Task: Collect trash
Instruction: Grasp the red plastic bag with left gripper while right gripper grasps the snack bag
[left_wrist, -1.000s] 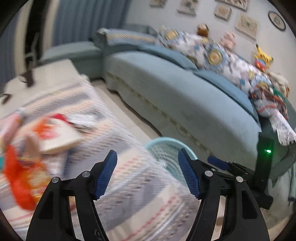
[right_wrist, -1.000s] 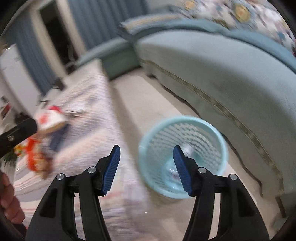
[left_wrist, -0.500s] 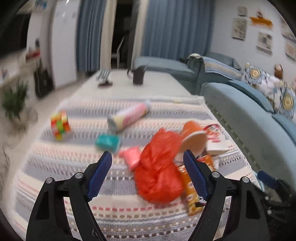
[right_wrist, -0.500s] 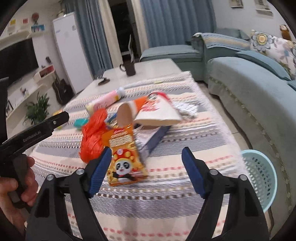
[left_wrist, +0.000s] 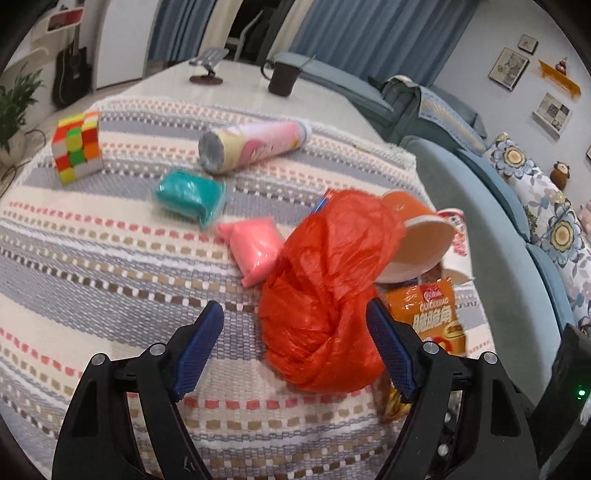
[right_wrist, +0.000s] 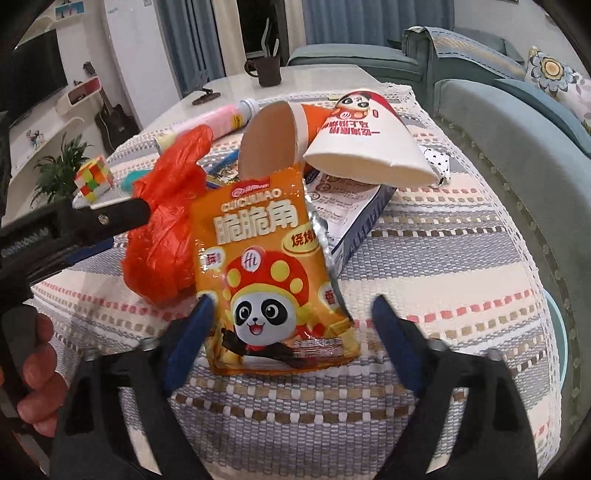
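- Both claws have swung away from the pale blue mesh basket on the floor and closed in on the litter heaped on the striped cloth of the table (left_wrist: 110, 266).
- The left claw (left_wrist: 295, 350), spread and empty, frames the crumpled red plastic bag (left_wrist: 328, 288).
- The right claw (right_wrist: 291, 339), spread and empty, brackets the orange panda snack packet (right_wrist: 266, 269).
- Nothing is gripped; the white paper cup (right_wrist: 369, 147), orange paper cup (left_wrist: 413, 236) and pink chip tube (left_wrist: 255, 146) also await collection.

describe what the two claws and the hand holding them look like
Both the left claw and right claw have black plastic arms with silver screws and blue ridged pads. A bare hand, no sleeve visible, grips the left one's black handle.
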